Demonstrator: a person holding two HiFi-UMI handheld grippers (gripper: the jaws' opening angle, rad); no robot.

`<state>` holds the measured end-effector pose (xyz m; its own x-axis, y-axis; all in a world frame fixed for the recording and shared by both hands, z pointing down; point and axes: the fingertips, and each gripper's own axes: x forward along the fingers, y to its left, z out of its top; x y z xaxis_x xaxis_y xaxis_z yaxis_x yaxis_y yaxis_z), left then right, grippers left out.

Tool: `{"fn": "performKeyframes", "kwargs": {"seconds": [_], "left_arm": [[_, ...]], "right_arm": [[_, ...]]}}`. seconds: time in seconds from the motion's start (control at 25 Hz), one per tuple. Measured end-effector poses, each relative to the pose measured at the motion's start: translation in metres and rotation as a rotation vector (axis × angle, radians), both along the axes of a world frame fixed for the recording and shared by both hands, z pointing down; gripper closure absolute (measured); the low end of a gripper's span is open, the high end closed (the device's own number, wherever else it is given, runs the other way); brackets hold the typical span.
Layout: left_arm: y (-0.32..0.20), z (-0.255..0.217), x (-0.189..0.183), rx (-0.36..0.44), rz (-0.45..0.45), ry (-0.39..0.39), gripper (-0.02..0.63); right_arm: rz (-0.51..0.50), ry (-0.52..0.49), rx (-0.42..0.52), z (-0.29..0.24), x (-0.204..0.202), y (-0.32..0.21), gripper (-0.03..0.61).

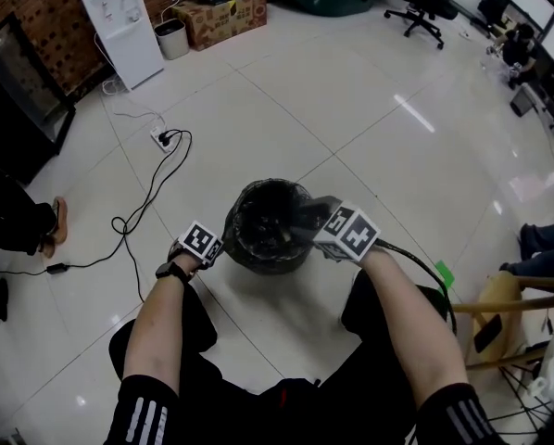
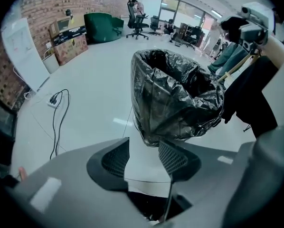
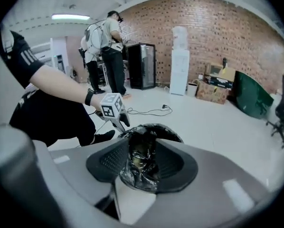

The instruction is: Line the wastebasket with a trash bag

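Note:
The wastebasket (image 1: pixel 270 225) stands on the tile floor in front of my knees, with a black trash bag (image 2: pixel 177 99) over its rim and hanging down its outside. My left gripper (image 1: pixel 223 247) is at the basket's left side. Its jaws are open, and the bag's lower hem (image 2: pixel 154 139) lies just beyond the right jaw's tip. My right gripper (image 1: pixel 319 221) hovers over the right rim, also open. In the right gripper view, crinkled black plastic (image 3: pixel 139 167) shows in the gap between its jaws. I cannot tell whether the pads touch it.
A black cable (image 1: pixel 143 207) runs from a power strip (image 1: pixel 161 137) across the floor on the left. A wooden chair (image 1: pixel 513 313) stands close on the right. A water dispenser (image 1: pixel 119 21), a small bin (image 1: pixel 170 37) and a cardboard box (image 1: pixel 223 17) line the far wall. Two people (image 3: pixel 106 46) stand by a black fridge (image 3: pixel 144 65).

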<state>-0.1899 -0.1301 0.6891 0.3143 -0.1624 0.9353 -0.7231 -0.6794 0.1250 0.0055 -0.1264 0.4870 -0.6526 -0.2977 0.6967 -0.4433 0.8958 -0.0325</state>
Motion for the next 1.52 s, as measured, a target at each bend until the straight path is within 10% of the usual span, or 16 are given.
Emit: {"fn": "performKeyframes", "kwargs": {"seconds": [0.44,0.8,1.12,1.52], "left_arm": [[-0.005,-0.047,-0.005,0.087,0.017,0.005,0.448],[-0.035,-0.172,0.080,0.308,0.302,0.087,0.568],[-0.028,-0.126,0.155,0.096,0.527,0.043,0.532],[-0.029,-0.018,0.189,-0.158,0.464,-0.020,0.529]], "right_arm": [[-0.171,0.153,0.230,-0.003,-0.032,0.014,0.394],[-0.049,0.049,0.307,-0.067,-0.029,-0.016,0.394],[0.116,-0.045,0.310,-0.092,-0.008,-0.058,0.394],[0.261,-0.172,0.311,-0.120,0.023,-0.090,0.395]]}}
